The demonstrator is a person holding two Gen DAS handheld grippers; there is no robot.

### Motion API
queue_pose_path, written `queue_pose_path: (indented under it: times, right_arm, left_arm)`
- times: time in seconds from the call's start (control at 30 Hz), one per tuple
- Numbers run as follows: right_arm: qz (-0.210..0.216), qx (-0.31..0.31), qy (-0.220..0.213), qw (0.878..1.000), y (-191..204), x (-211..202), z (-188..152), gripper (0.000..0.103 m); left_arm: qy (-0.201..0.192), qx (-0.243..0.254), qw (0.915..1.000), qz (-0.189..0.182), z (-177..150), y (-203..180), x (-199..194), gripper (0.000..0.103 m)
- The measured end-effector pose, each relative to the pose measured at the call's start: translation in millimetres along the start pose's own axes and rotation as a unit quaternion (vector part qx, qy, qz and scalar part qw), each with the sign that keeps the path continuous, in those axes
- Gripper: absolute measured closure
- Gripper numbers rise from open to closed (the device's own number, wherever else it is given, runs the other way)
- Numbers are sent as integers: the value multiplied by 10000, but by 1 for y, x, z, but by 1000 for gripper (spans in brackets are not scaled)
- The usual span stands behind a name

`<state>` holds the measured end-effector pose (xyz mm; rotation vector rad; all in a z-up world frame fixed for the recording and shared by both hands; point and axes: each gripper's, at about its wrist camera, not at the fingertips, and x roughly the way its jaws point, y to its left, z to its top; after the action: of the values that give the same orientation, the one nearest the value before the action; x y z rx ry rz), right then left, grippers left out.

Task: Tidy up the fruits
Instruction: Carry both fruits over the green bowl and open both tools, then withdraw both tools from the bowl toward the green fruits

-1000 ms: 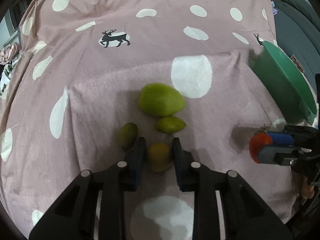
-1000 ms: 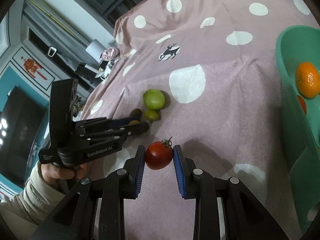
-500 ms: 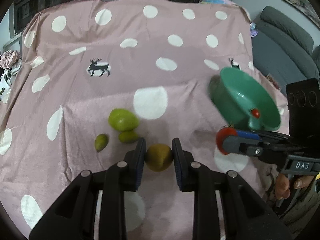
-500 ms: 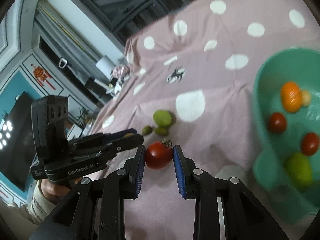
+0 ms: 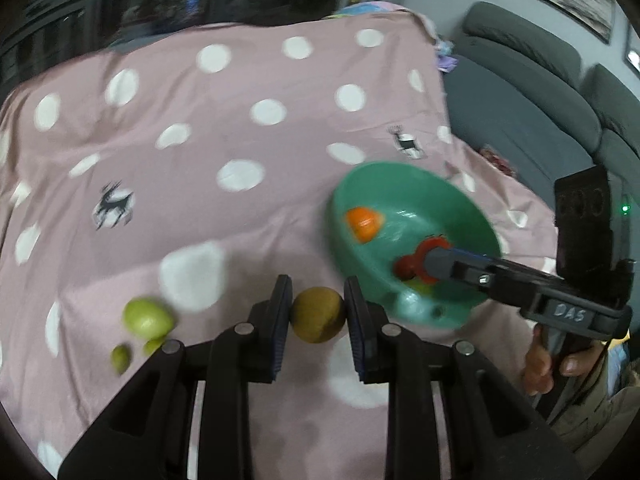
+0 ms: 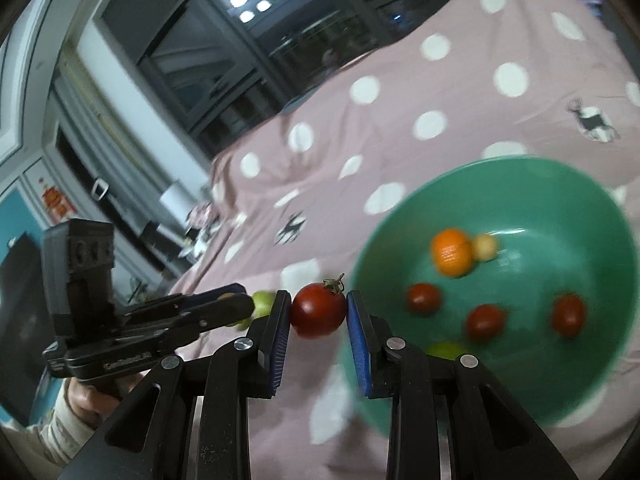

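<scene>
My left gripper (image 5: 318, 314) is shut on a brownish-green round fruit (image 5: 318, 316), held above the pink cloth just left of the green bowl (image 5: 360, 184). My right gripper (image 6: 319, 314) is shut on a red tomato (image 6: 319, 314) at the bowl's (image 6: 520, 172) left rim; in the left wrist view it (image 5: 428, 266) reaches over the bowl. The bowl holds an orange (image 6: 452, 256), a small yellow fruit (image 6: 485, 246), three red tomatoes (image 6: 484, 320) and a green fruit (image 6: 446, 350). A large green fruit (image 5: 147, 317) and two small green ones (image 5: 120, 358) lie on the cloth at left.
The pink cloth with white dots (image 5: 240, 120) covers the whole surface. A grey sofa (image 5: 540, 92) stands beyond its right edge. Dark windows (image 6: 280, 40) and a wall are at the back.
Both grippers have risen and swung right toward the bowl with their fruits. The green fruits on the cloth have dropped back to the left of the left wrist view.
</scene>
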<state>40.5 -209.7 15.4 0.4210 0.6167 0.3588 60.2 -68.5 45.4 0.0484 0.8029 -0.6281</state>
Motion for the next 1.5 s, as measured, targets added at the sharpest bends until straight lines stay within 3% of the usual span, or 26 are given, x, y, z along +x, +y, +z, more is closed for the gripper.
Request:
queue_pose_path:
  times: [0.27,0.67,0.73,0.87,1.03,1.1,1.13,1.33,1.5]
  right_arm:
    - [-651,419,-299,9965,-37,-26,1,73]
    - [-876,440,-377,9945,-44,-36,-1,73]
    - [-899,445,-421,9941,-45,-38,-1,73]
    - [-931,472,-463,9935,-45,-40,-1,73]
    - [-902,425,-498,9938,-40,-43,-1,72]
    - [-875,402,-530,9939,-38,-46,-1,72]
    - [-870,396,-538,9940,-37,-47,-1,72]
    - [-636,236,-528,9963,-18,-54,-6,66]
    - [-385,-199,-160,9989,15,-42,-16,66]
  left_arm:
    - [215,459,9982,-327,22,-45,43,77]
    - [325,591,9972,-335,25,-61,67,76]
    - [302,500,9978,-325,25,-58,68,72]
    - [210,390,9985,-317,24,-53,64,52]
    - [3,164,9995,-286,25,-42,46,43]
    - [-91,19,9998,-178,22,-33,34,26]
    - [-133,-49,9999,-98,18,-28,27,24]
    - [-173,-350,9970,670,-27,9,-17,21]
    - [35,-880,9899,1108,-77,49,-50,21]
